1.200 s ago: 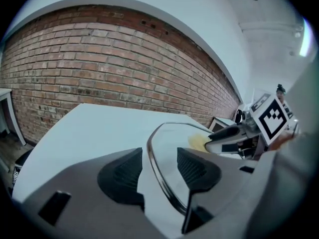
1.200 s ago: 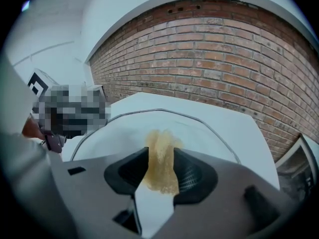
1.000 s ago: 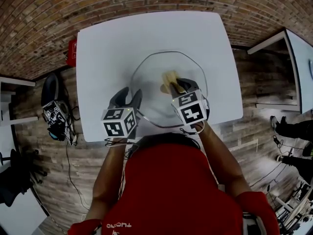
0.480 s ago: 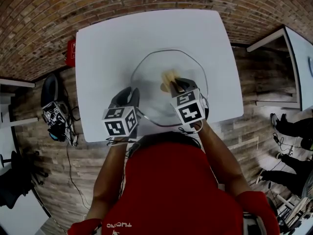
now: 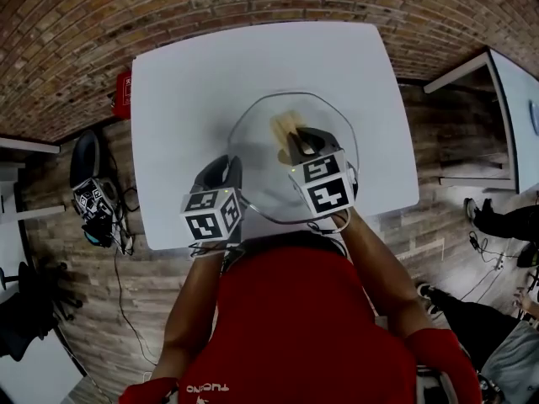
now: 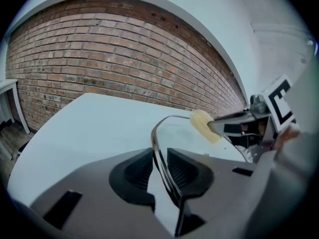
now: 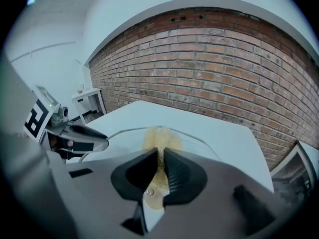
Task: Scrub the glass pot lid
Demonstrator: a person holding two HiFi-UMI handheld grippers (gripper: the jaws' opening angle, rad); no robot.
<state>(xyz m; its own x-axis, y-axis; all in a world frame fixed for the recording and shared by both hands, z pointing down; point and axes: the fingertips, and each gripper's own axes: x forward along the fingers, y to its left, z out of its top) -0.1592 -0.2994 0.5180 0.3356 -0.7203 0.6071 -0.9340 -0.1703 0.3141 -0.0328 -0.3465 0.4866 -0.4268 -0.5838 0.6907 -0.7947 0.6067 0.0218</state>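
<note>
The left gripper has its fingers pinching the near edge of a round, clear glass pot lid with a thin metal rim. The jaws have just been closing, and the rim runs straight up between the two ribbed pads. From those fingers the lid spreads away and to the right over a white table.

The right gripper, just to the right of the left one, has its fingers squeezed narrowly on a soft yellow sponge. Its jaws too have just been closing. The sponge bulges out past the fingertips and sits over the lid's middle; whether it touches the glass cannot be told.

Beyond the fingertips of both grippers, past the table's far edge, stands a red brick wall.
</note>
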